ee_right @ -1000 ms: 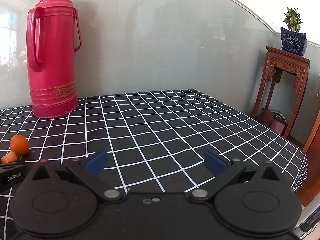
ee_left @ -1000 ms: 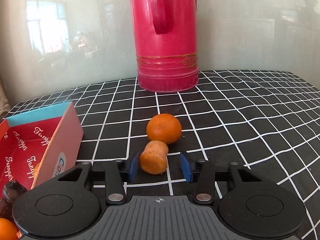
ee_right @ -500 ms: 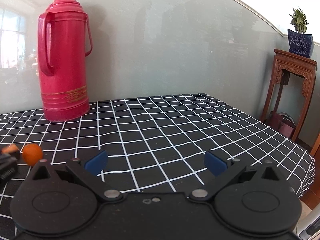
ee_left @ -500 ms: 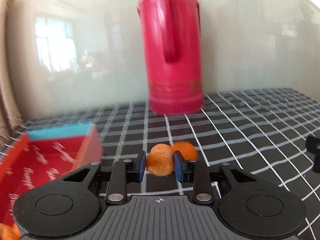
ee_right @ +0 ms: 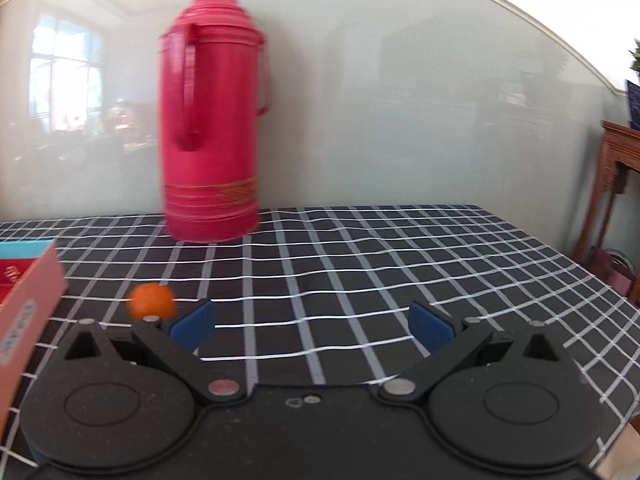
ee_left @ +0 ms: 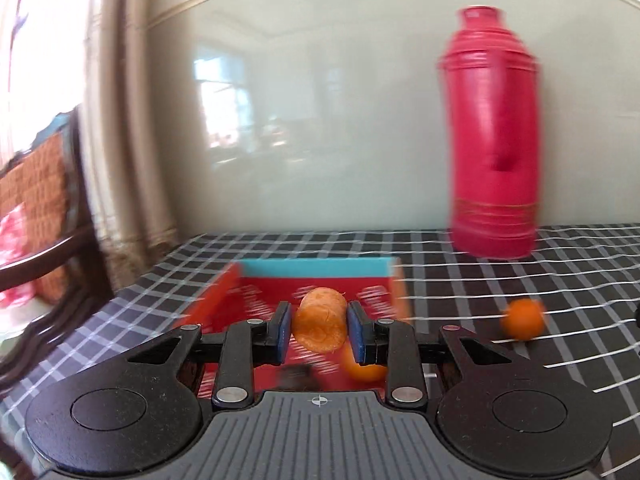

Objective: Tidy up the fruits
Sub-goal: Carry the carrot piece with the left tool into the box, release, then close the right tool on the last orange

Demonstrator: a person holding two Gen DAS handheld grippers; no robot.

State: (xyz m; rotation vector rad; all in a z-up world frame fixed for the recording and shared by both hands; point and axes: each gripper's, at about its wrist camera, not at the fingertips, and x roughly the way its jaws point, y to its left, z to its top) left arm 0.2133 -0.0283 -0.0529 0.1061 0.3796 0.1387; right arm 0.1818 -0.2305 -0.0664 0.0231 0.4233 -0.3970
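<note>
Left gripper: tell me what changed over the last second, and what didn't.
The left gripper closed on the stubby orange piece, lifted it off the cloth and swung left; it now holds it over the red box. The right gripper turned left too, still open and empty. The round orange and the flask stayed put on the cloth.
</note>
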